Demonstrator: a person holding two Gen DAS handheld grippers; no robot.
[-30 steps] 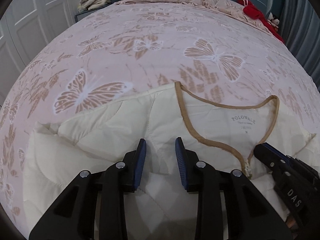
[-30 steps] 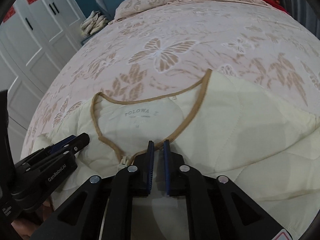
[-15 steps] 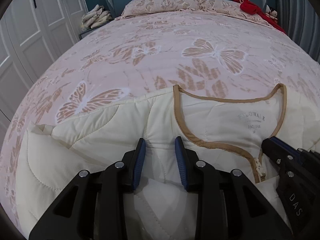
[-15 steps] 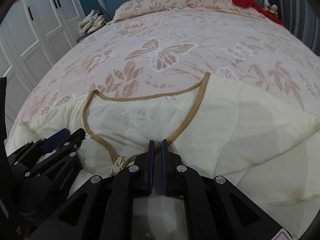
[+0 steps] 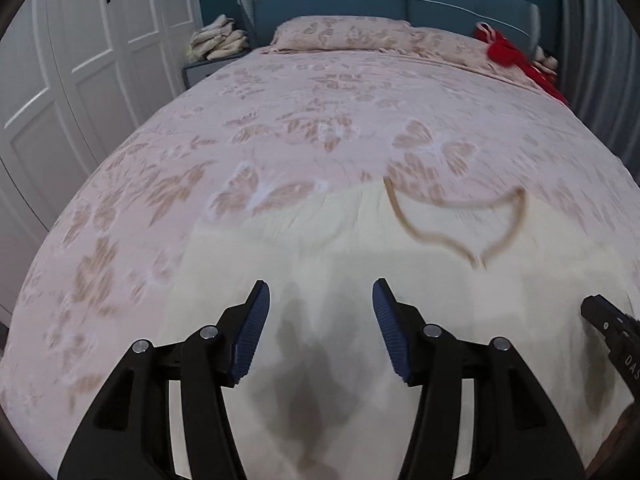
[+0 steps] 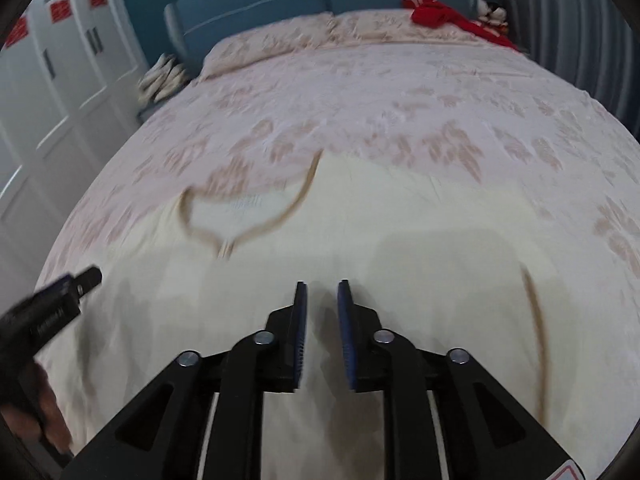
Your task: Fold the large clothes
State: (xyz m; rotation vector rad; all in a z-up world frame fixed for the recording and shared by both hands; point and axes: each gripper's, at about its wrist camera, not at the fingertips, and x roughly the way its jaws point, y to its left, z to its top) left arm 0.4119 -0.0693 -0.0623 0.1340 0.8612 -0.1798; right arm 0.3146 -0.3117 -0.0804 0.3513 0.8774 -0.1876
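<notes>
1. Cream quilted jacket (image 5: 360, 264) lies flat on the bed, soft padded fabric with a tan-trimmed neckline (image 5: 460, 220) at 1 o'clock in my left view, 10 o'clock in my right view (image 6: 248, 208); frames are motion-blurred.
2. Bedspread (image 5: 280, 128) is pink with a tan butterfly and leaf print, smooth.
3. My left gripper (image 5: 318, 300): black frame, blue ribbed pads, jaws opening and about half wide, nothing between them, hanging clear above the jacket, its shadow on the cloth below.
4. My right gripper (image 6: 322, 300): same build, jaws opening but only a narrow gap, no cloth pinched, apart from the jacket.
5. Each gripper shows in the other's view at the edge, at 4 o'clock on the left, 8 o'clock on the right.
6. Around: white wardrobe doors (image 5: 80, 80) at 10 o'clock, folded cloth pile (image 5: 218, 42) at 11, teal headboard (image 5: 380, 4) and pillows (image 5: 340, 34) at 12, red item (image 5: 508, 54) at 1.
7. Nothing lies on the jacket.
</notes>
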